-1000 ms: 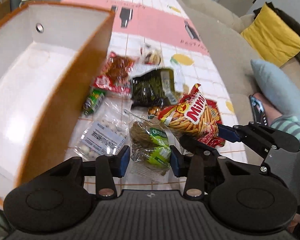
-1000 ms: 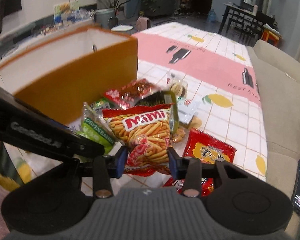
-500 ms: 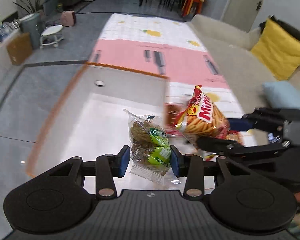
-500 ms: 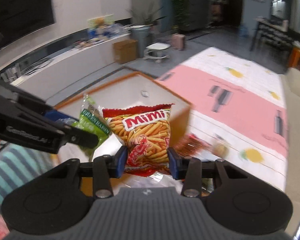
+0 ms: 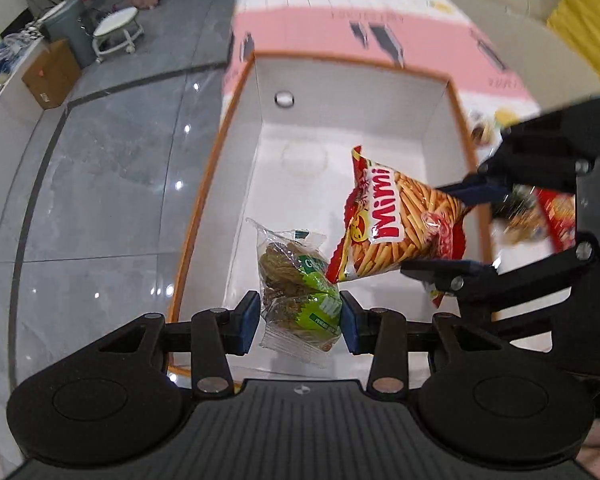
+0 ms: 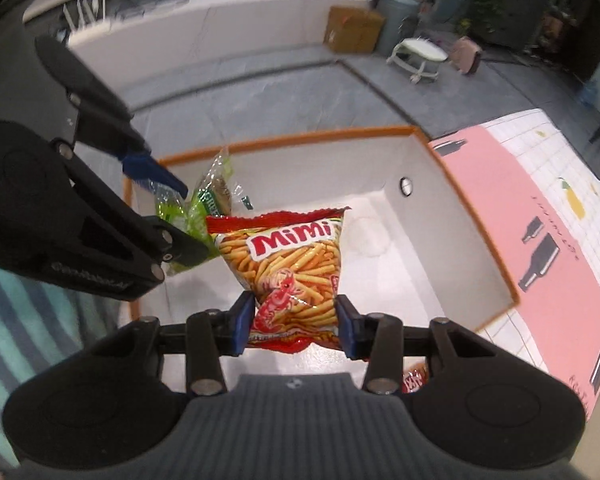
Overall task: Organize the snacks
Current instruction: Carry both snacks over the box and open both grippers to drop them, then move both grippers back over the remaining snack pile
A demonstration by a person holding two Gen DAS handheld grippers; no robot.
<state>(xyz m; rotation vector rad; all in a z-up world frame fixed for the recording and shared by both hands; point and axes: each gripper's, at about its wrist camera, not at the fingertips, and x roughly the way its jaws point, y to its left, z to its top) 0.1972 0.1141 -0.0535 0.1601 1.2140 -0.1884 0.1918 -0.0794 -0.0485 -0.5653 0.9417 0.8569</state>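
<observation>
A white bin with an orange rim (image 5: 436,108) (image 6: 464,224) lies below both grippers, its floor bare. My left gripper (image 5: 299,322) is shut on a clear pack of green-labelled biscuits (image 5: 296,284), which hangs over the bin's near left part. My right gripper (image 6: 296,324) is shut on a red Mimi snack bag (image 6: 288,264), held above the bin's middle. In the left wrist view the Mimi bag (image 5: 396,224) hangs just right of the biscuits, pinched by the right gripper (image 5: 460,232). In the right wrist view the biscuit pack (image 6: 204,208) shows at the left gripper (image 6: 172,216).
The bin stands on a pink and white patterned tablecloth (image 6: 548,208) at its edge. More snack packs (image 5: 540,216) lie blurred on the cloth right of the bin. Grey tiled floor (image 5: 100,184) lies to the left. A striped sleeve (image 6: 24,320) is near the bin.
Both grippers have lifted their packs off the pile on the tablecloth and carried them leftward over the open bin. Both stay shut on their packs.
</observation>
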